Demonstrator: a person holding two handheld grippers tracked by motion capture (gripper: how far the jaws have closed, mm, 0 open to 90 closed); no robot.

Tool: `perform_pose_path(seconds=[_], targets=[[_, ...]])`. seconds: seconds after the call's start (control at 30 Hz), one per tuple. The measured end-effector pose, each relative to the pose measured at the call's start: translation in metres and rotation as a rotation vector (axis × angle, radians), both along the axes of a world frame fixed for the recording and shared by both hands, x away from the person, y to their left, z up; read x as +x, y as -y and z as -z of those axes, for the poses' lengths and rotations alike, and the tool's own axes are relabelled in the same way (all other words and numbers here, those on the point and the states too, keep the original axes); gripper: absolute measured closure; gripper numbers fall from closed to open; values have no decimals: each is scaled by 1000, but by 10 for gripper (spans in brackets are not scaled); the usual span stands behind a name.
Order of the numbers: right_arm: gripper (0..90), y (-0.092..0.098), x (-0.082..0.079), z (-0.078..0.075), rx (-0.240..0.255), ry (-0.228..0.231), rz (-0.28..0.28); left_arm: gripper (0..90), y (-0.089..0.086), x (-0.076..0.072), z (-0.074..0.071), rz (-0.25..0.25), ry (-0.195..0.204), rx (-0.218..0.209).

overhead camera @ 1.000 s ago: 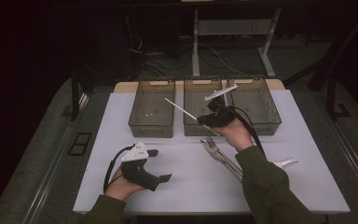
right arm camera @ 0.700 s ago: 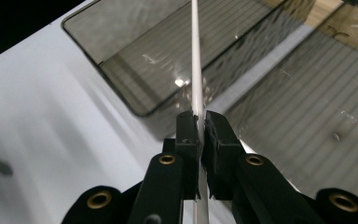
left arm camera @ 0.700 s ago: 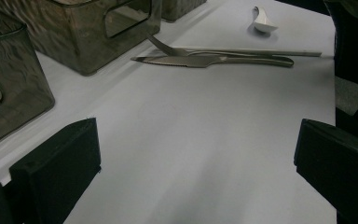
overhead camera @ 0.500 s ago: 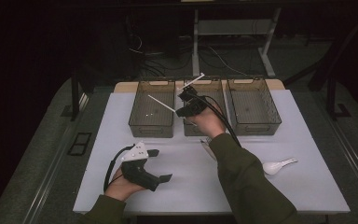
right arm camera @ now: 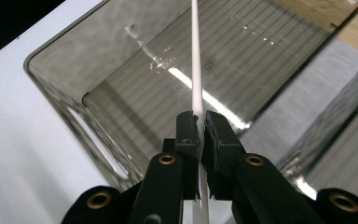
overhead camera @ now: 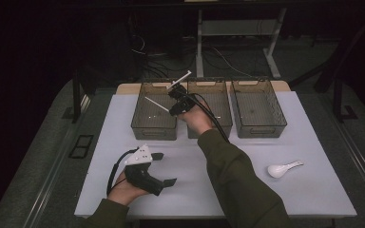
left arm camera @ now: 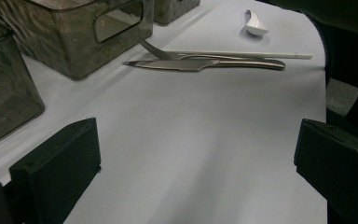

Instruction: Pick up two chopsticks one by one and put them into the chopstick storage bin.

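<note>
Here we hold a white chopstick pinched between the jaws of our right gripper, raised over the open top of the left bin, well off its ribbed floor. In the high view the stick slants above that bin, with the middle bin and right bin beside it in a row.

Our left gripper rests low on the white table, jaws spread wide and empty.

We judge this to be a sorting job only partly done: the chopstick is not yet released, and a second chopstick, a fork and a knife lie together on the table, with a white spoon well apart from them.
</note>
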State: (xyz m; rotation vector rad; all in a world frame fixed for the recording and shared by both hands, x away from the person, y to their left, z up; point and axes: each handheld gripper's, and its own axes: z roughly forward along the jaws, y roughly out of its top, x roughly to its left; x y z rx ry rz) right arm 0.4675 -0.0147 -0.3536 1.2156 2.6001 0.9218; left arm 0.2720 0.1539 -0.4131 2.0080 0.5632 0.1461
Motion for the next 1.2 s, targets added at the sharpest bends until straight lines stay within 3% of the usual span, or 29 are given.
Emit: perform_pose_path(seconds=[0.3,0.63,0.77,1.07,1.2], targets=[[841,-21,7,12,-12,-13,13,0,0,0,0,0,-4,-7],[825,-27,9,22,-1,-46,12,0,0,0,0,2,-4,-4],[803,-27,8,22,7,-36,11,0,0,0,0,2,-5,-4],[661,-22,7,11,48,-19,-4,0,0,0,0,2,-6,-2],[558,-15,3,0,75,-3,-29,0,0,1,0,4,-4,4]])
